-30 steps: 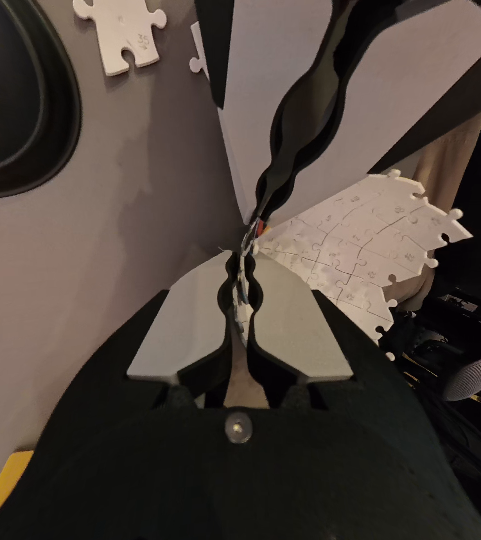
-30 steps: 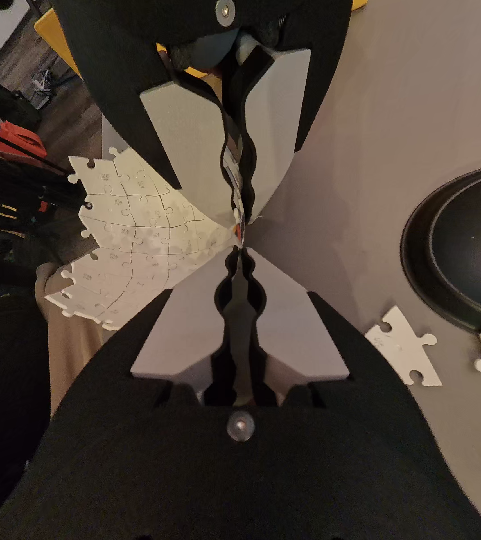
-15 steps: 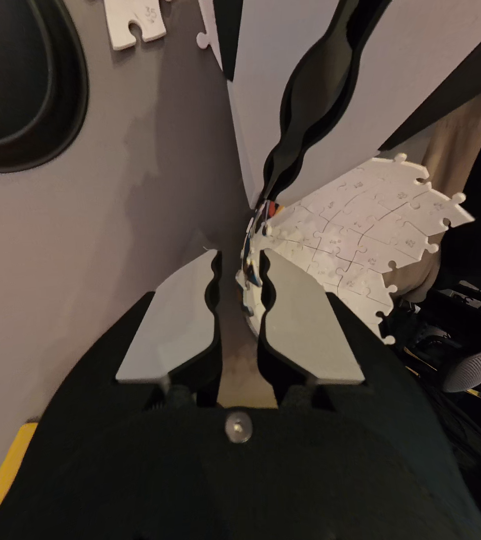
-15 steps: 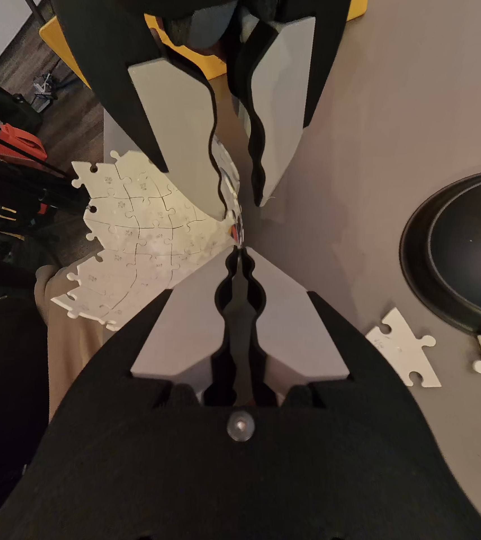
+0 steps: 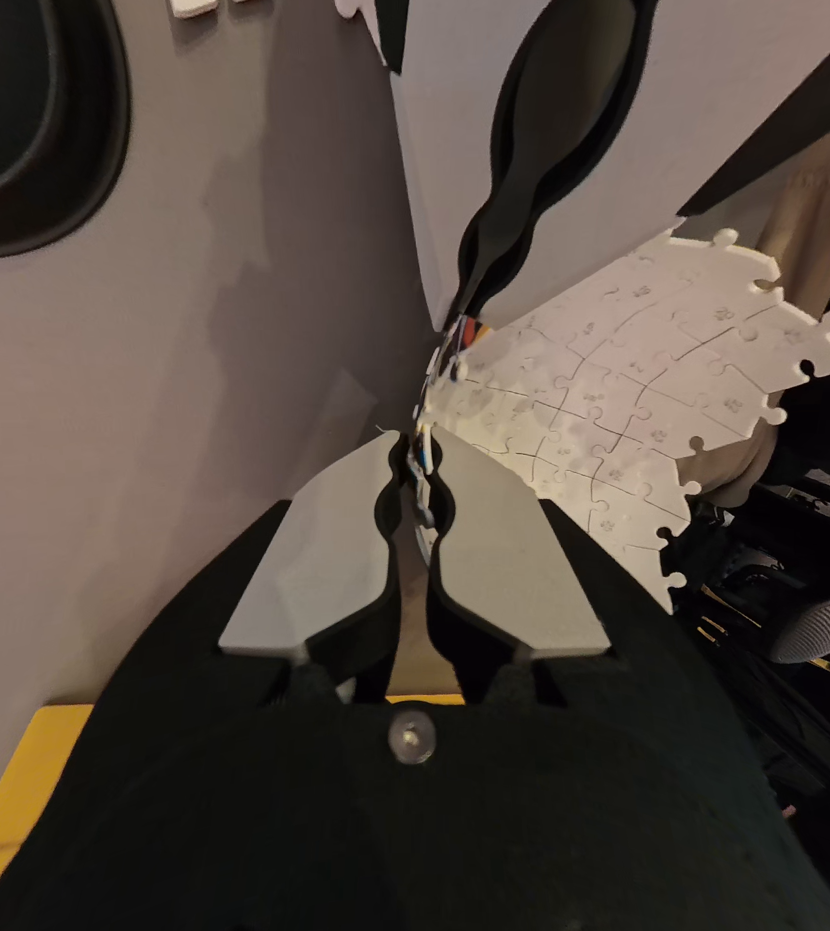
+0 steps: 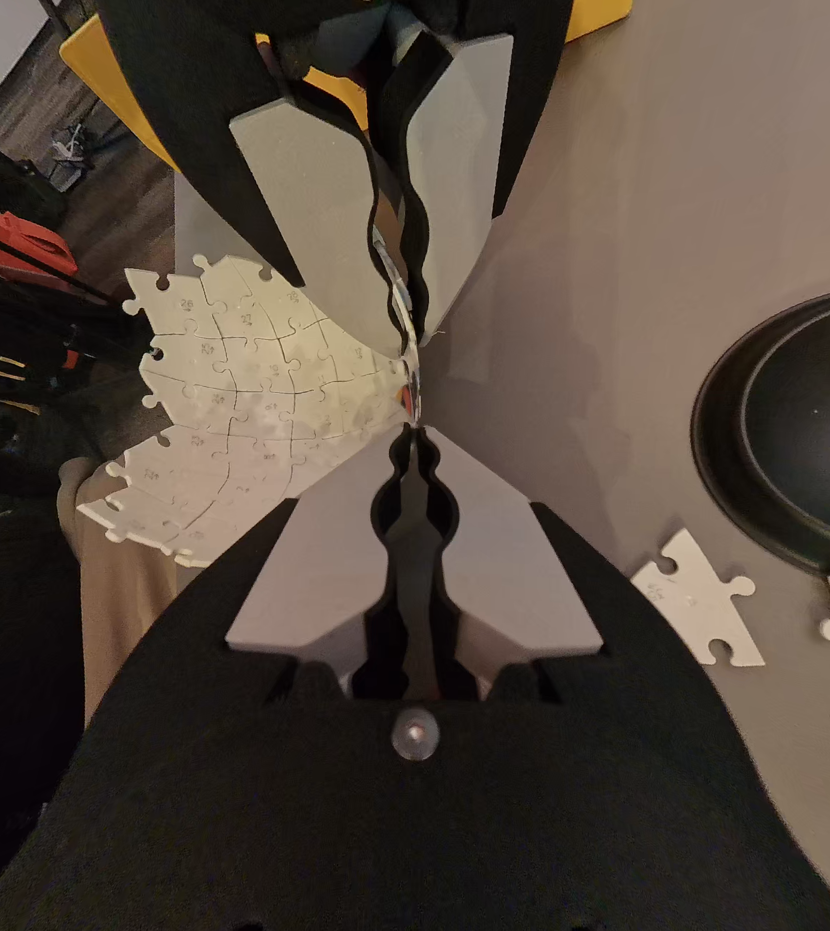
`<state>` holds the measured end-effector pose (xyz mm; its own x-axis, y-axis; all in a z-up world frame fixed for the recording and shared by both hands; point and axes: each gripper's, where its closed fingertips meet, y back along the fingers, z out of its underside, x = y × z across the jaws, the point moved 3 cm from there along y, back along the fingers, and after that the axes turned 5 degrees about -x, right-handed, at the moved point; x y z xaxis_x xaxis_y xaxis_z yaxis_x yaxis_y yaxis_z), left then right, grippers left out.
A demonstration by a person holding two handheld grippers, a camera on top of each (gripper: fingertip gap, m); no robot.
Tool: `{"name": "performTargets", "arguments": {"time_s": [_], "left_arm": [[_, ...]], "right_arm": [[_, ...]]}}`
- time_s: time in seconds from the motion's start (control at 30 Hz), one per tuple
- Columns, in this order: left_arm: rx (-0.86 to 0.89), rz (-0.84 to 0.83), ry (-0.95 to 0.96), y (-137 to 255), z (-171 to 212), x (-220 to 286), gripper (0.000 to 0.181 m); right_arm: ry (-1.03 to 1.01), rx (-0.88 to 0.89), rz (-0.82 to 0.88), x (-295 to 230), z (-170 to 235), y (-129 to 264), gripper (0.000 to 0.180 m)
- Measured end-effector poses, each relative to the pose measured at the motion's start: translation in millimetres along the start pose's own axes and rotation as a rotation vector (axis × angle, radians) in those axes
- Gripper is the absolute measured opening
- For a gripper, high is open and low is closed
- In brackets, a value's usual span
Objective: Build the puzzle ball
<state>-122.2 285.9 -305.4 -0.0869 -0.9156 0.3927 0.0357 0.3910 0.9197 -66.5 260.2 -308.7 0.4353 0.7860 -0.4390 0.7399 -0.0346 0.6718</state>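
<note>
Both grippers gripped one edge of the shell from opposite ends, above the grey table; the left gripper had its jaws pinched on that edge, and the right gripper was likewise clamped on it. The step in hand seemed to be pressing a seam tight; next a loose piece, lying near the black bowl, would need fetching. The shell was a curved white fan of interlocked pieces, inner face showing, tabs jutting along its free rim.
</note>
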Motion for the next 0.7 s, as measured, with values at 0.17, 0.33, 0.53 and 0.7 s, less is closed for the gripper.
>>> {"name": "performTargets", "arguments": {"time_s": [0.17,0.33,0.53,0.7], "left_arm": [[0.002,-0.007,0.008,0.4,-0.5,-0.9,0.005],[0.022,-0.003,0.024,2.9,0.4,-1.7,0.021],[0.033,-0.006,0.025,7.1,7.6,0.2,0.019],[0.057,-0.013,0.027,6.3,8.1,-0.3,0.007]], "right_arm": [[-0.005,0.006,-0.001,0.8,-0.5,0.7,0.0],[-0.007,0.009,0.003,1.1,-1.1,1.3,0.0],[-0.012,0.012,0.001,1.6,-1.4,1.8,0.0],[-0.016,0.012,-0.001,1.9,-1.0,1.7,0.0]]}}
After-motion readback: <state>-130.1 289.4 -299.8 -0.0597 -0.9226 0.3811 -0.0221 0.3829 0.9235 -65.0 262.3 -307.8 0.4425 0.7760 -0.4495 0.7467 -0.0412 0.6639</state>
